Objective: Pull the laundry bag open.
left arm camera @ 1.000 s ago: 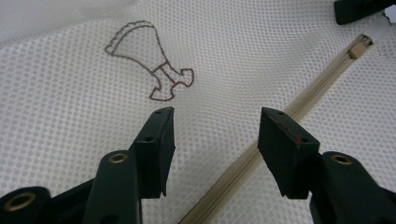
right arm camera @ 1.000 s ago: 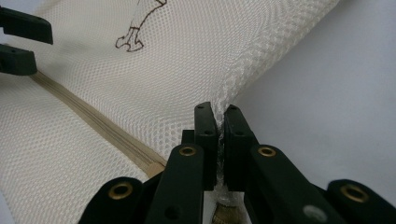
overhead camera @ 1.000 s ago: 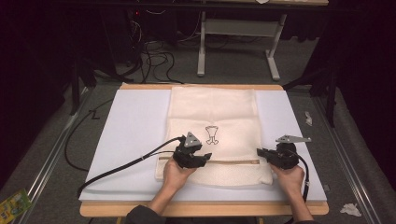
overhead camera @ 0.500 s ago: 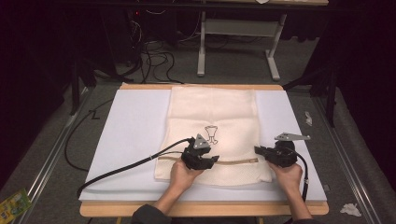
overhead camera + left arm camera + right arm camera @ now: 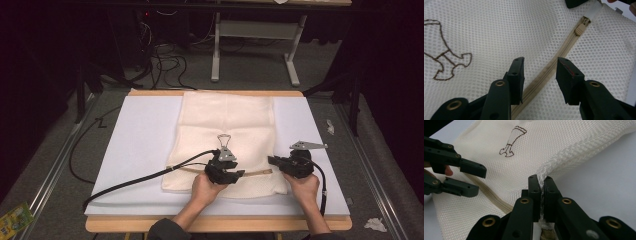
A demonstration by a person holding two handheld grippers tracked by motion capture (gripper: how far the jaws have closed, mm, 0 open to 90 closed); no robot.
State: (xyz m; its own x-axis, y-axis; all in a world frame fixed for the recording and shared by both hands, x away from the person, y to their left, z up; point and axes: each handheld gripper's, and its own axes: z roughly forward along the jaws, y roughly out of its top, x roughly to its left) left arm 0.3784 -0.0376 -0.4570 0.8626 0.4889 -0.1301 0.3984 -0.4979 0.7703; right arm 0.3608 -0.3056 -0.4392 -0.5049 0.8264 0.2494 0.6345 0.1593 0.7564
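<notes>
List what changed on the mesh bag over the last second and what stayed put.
The left tongs slid along the zipper toward the right tongs, and their jaws have just been closing, now straddling the zipper without pressing it. The right tongs stayed clamped on the edge of the mesh bag, which lies as before on the white mat.

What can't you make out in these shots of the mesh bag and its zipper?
- Zipper near end: left gripper view, hidden behind the left claw.
- Zipper far end: right gripper view, covered by the right claw pinching the mesh bag.
- Zipper slider: high view, too small.
- Bag contents: mesh too fine in every view.
</notes>
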